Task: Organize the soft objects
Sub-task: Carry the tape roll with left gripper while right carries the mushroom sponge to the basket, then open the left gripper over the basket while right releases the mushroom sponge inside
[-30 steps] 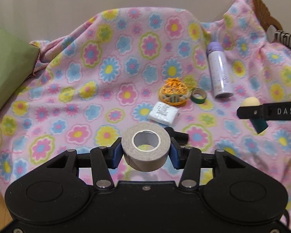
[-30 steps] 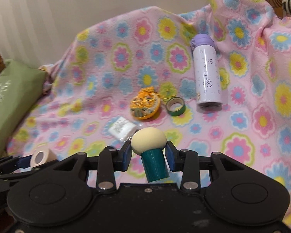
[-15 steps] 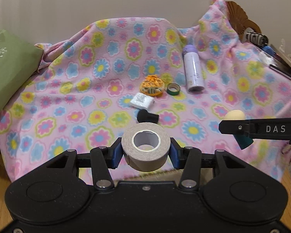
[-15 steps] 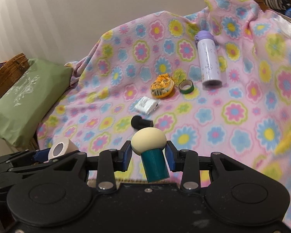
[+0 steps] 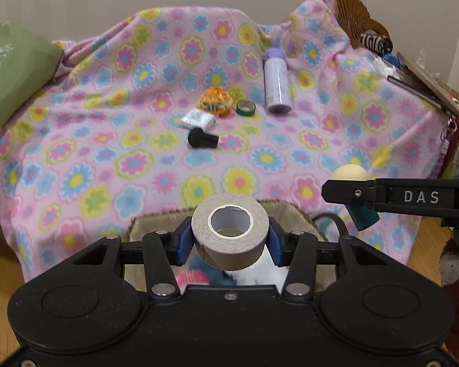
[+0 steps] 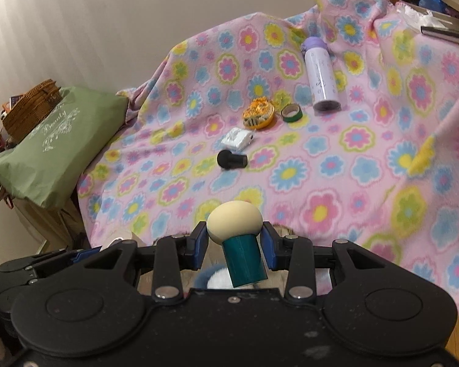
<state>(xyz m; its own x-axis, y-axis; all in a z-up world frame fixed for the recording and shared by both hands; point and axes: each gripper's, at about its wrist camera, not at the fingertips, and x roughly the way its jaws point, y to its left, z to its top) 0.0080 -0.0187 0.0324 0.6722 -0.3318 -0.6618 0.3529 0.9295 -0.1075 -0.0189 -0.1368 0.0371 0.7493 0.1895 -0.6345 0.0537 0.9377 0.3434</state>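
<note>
Now the left gripper (image 5: 230, 241) is clamped on a tape roll (image 5: 230, 233), its blue pads pressing the roll's two curved sides. The roll's hole faces up and toward the camera, so its axis runs roughly upward, tilted back; the jaws stand only as far apart as the roll is wide. It hangs over a tan-rimmed basket (image 5: 156, 221) at the near edge of the blanket (image 5: 107, 140), and white, blue and pink soft things show inside the basket beneath the fingers.

Over on the right, the right gripper (image 6: 234, 244) is closed on a puff (image 6: 235, 218) with a cream dome and a teal handle (image 6: 244, 261). The pads grip just under the dome at the top of the handle. Its long axis runs from the dome, which points up and away, down to the handle end, which leans toward the camera and a little right. In the left view the same puff (image 5: 350, 172) sits beyond the right gripper's black finger, just right of the basket.

On the blanket, well apart from both grippers, lie a black puff (image 5: 202, 138) on its side with its round head to the left, a white packet (image 5: 198, 119) just behind it, an orange round thing (image 5: 215, 101), a green tape ring (image 5: 245, 108) beside that, and a bottle (image 5: 277, 82) lying with its purple cap pointing away. A green cushion (image 6: 50, 143) sits off the blanket's left edge
</note>
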